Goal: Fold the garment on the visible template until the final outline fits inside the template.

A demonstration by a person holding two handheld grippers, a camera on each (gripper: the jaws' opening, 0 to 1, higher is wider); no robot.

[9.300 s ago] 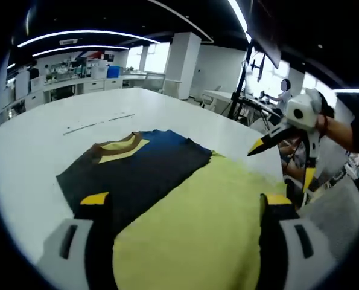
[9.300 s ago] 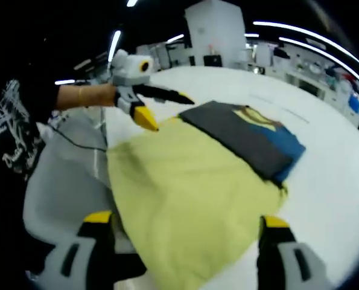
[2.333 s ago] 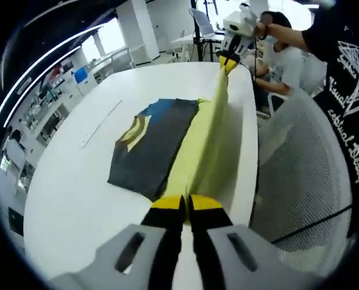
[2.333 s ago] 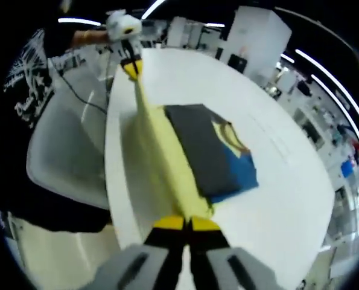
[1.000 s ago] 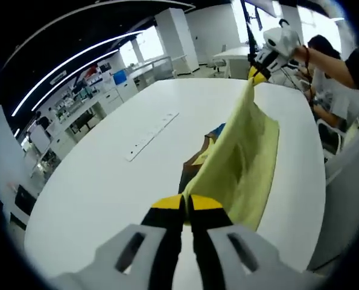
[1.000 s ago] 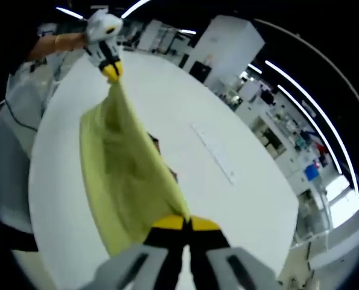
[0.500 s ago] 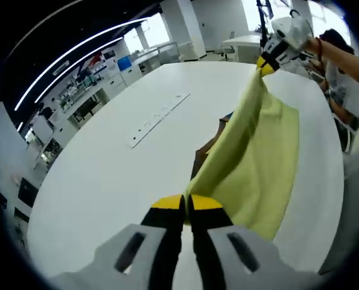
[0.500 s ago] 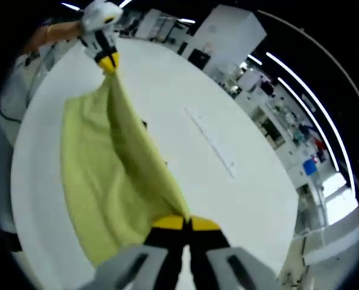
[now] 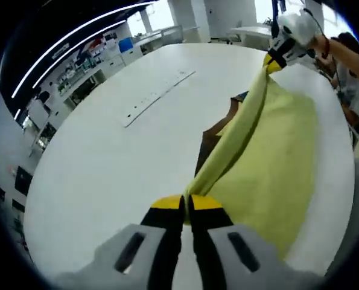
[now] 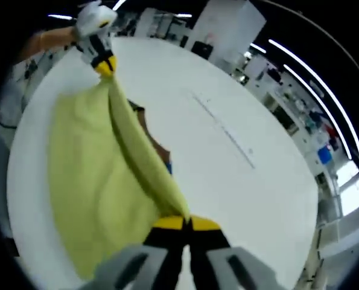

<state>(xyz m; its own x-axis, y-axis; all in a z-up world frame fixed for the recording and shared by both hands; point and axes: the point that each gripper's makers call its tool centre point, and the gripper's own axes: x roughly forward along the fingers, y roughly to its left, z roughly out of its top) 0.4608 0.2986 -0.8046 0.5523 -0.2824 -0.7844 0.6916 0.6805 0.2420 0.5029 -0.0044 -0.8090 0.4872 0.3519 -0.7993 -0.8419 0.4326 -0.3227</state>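
Lifted off the table (image 9: 95,151) since earlier, the garment (image 9: 270,157) is sagging softly, light; we are keeping left gripper (image 9: 186,205) and right gripper (image 10: 186,225) clamped on its corners.

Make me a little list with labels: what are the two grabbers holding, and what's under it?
left gripper: shut on one corner of the yellow garment
right gripper: shut on the other corner
garment state: lifted, stretched between both grippers, hanging toward the table
under it: dark folded part with a blue patch peeking out
surface: white table
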